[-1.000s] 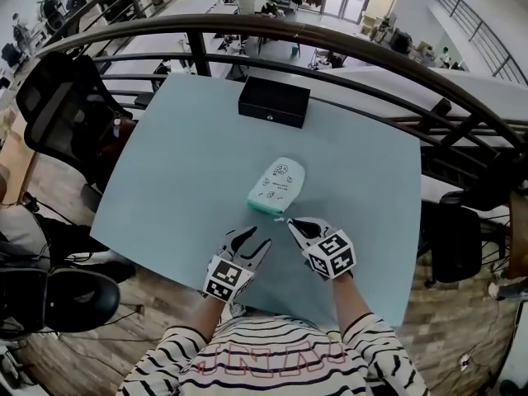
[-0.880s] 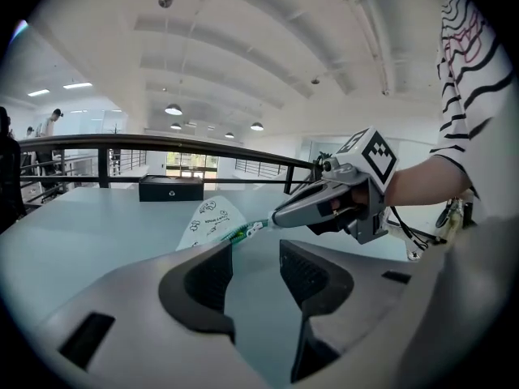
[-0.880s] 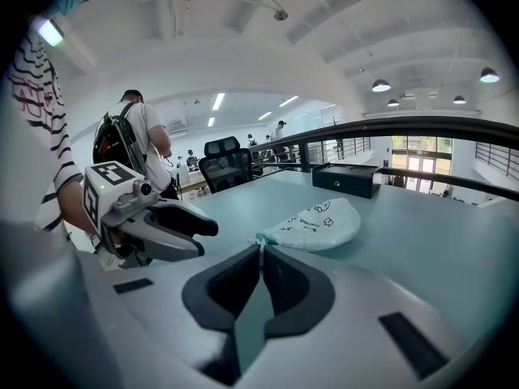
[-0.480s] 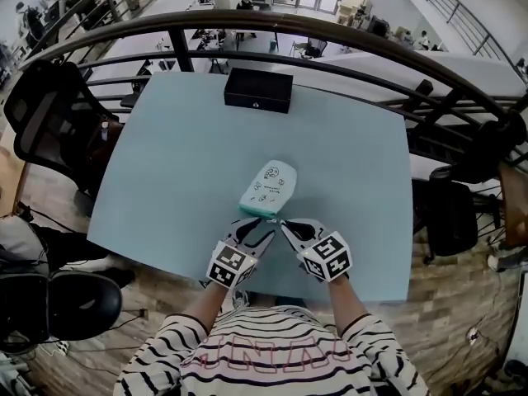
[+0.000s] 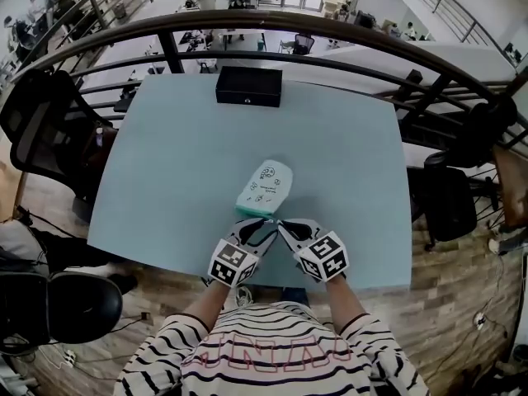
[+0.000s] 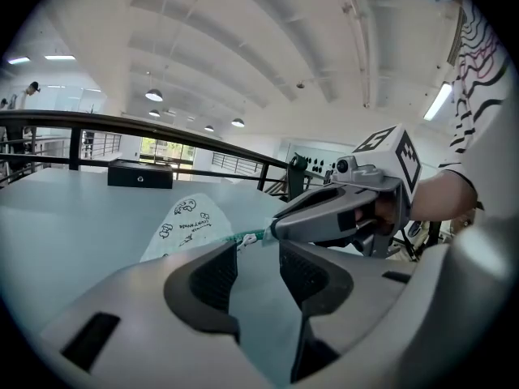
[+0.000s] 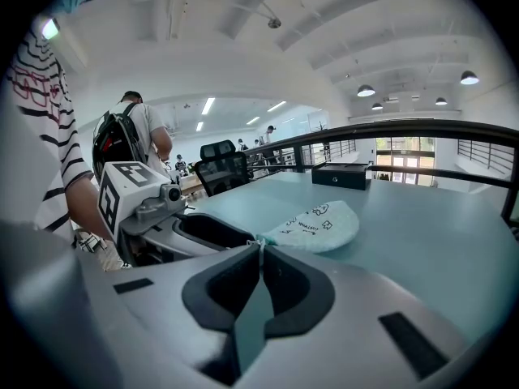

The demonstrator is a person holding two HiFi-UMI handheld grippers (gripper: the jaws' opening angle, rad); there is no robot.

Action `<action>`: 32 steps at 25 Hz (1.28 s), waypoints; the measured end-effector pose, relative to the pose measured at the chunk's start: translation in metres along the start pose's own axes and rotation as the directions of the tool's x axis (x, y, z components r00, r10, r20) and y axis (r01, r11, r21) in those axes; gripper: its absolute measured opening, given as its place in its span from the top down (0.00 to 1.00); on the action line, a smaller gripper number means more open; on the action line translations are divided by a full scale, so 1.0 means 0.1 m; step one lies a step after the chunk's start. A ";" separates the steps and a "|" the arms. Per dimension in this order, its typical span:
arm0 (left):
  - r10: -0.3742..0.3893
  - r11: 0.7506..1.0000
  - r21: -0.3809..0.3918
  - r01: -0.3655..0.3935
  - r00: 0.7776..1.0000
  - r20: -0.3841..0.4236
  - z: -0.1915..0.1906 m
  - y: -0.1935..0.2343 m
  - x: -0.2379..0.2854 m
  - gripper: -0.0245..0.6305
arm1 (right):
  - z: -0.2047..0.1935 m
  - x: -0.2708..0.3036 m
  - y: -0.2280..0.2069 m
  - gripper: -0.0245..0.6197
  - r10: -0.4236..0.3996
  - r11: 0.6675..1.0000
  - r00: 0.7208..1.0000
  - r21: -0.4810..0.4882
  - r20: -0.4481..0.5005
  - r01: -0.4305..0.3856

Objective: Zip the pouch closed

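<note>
One pouch (image 5: 264, 185), pale mint with small black doodles, lies flat near the front of the one light blue table (image 5: 355, 147), its green zip edge towards the person. Nothing shows of what is inside it. One black box (image 5: 248, 87) stands closed at the far edge, well apart from the pouch, its contents hidden too.

There are two grippers. The right gripper (image 7: 260, 248) has its jaws together, pinching the near end of the pouch's zip edge. The left gripper (image 6: 258, 258) is just beside it, jaws apart with only bare table between them, just short of the zip. Two black office chairs show, one at the table's left (image 5: 41, 118) and one off its right (image 5: 452, 213)
</note>
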State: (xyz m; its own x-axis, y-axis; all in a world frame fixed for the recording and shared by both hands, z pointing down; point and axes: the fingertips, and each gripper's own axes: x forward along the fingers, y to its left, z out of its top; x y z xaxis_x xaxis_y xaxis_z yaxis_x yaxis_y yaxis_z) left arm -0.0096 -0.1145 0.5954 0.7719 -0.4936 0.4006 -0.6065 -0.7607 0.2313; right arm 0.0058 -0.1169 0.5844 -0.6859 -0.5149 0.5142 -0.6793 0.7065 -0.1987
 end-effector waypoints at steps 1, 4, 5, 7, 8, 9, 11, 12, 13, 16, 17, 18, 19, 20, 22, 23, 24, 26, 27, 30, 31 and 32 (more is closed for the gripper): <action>-0.004 1.000 -0.002 0.004 1.000 -0.001 -0.01 -0.02 -0.01 0.70 | -0.02 -0.01 0.01 0.90 -0.005 1.000 1.000 0.002 0.000 0.005; -0.009 1.000 -0.007 0.009 1.000 -0.001 -0.04 -0.05 -0.02 0.72 | -0.05 -0.04 0.02 0.90 -0.015 1.000 1.000 0.004 -0.001 0.015; -0.009 1.000 -0.008 0.009 1.000 0.000 -0.05 -0.05 -0.02 0.74 | -0.06 -0.04 0.02 0.90 -0.016 1.000 1.000 0.003 -0.001 0.016; -0.006 1.000 -0.007 0.006 1.000 0.001 -0.05 -0.04 -0.03 0.81 | -0.06 -0.03 0.04 0.90 -0.015 1.000 1.000 0.000 -0.001 0.015; 0.000 1.000 -0.006 0.000 1.000 0.001 -0.04 -0.03 -0.04 0.84 | -0.06 -0.03 0.05 0.90 -0.015 1.000 1.000 -0.002 -0.001 0.015; 0.007 1.000 -0.006 -0.007 1.000 0.000 -0.04 -0.02 -0.04 0.87 | -0.05 -0.03 0.06 0.90 -0.014 1.000 1.000 -0.005 -0.001 0.014; 0.023 1.000 -0.013 -0.023 1.000 0.000 -0.03 0.01 -0.06 0.90 | -0.05 -0.03 0.08 0.90 -0.014 1.000 1.000 -0.007 -0.001 0.014; 0.029 0.999 -0.017 -0.029 1.000 0.000 -0.03 0.02 -0.07 0.91 | -0.05 -0.03 0.09 0.90 -0.015 1.000 1.000 -0.008 -0.001 0.015; 0.031 0.999 -0.019 -0.031 1.000 -0.001 -0.03 0.03 -0.07 0.92 | -0.06 -0.04 0.09 0.90 -0.014 1.000 1.000 -0.008 -0.002 0.014; 0.034 0.999 -0.021 -0.034 0.999 -0.016 -0.04 0.02 -0.08 0.92 | -0.07 -0.04 0.10 0.90 -0.017 1.000 1.000 -0.011 -0.006 0.017; 0.038 0.999 -0.022 -0.038 0.999 -0.020 -0.04 0.02 -0.08 0.92 | -0.07 -0.04 0.10 0.90 -0.019 1.000 1.000 -0.010 -0.008 0.019; 0.042 0.999 -0.026 -0.043 0.999 -0.022 -0.04 0.03 -0.07 0.92 | -0.07 -0.04 0.10 0.90 -0.022 1.000 1.000 -0.009 -0.008 0.022; 0.046 0.998 -0.031 -0.047 0.999 -0.023 -0.04 0.03 -0.07 0.92 | -0.07 -0.05 0.10 0.90 -0.025 1.000 1.000 -0.008 -0.009 0.025; 0.050 0.998 -0.037 -0.051 0.998 -0.024 -0.04 0.03 -0.07 0.92 | -0.07 -0.05 0.09 0.90 -0.028 1.000 1.000 -0.007 -0.010 0.028; 0.054 0.997 -0.044 -0.056 0.998 -0.029 -0.04 0.03 -0.05 0.92 | -0.08 -0.07 0.08 0.90 -0.034 0.999 0.999 -0.011 -0.013 0.034; 0.055 0.998 -0.043 -0.056 0.998 -0.032 -0.04 0.02 -0.04 0.92 | -0.09 -0.08 0.08 0.90 -0.037 0.999 0.999 -0.013 -0.016 0.037; 0.055 0.998 -0.040 -0.057 0.998 -0.035 -0.04 0.02 -0.03 0.92 | -0.09 -0.08 0.07 0.90 -0.040 0.999 0.999 -0.015 -0.019 0.040; 0.058 0.997 -0.039 -0.060 0.998 -0.038 -0.04 0.01 -0.02 0.92 | -0.10 -0.09 0.05 0.90 -0.047 0.999 0.999 -0.016 -0.021 0.047; 0.060 0.997 -0.041 -0.062 0.997 -0.037 -0.03 0.02 -0.01 0.92 | -0.09 -0.09 0.04 0.90 -0.052 0.999 0.998 -0.015 -0.021 0.051; 0.069 0.996 -0.053 -0.070 0.997 -0.035 -0.02 0.02 0.00 0.92 | -0.09 -0.10 -0.01 0.90 -0.071 0.997 0.997 -0.008 -0.022 0.071; 0.073 0.995 -0.061 -0.075 0.997 -0.034 -0.01 0.03 0.00 0.92 | -0.08 -0.11 -0.03 0.91 -0.080 0.997 0.997 -0.006 -0.024 0.079; 0.080 0.994 -0.071 -0.082 0.996 -0.033 -0.01 0.05 0.00 0.93 | -0.08 -0.12 -0.04 0.91 -0.087 0.996 0.996 -0.005 -0.026 0.087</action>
State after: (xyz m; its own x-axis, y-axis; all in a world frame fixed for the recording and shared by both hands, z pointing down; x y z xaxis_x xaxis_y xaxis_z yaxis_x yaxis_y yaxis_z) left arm -0.0125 -0.1179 0.5974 0.7144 -0.5383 0.4471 -0.6796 -0.6860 0.2601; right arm 0.0196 -0.1095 0.5859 -0.6174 -0.5617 0.5507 -0.7349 0.6616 -0.1491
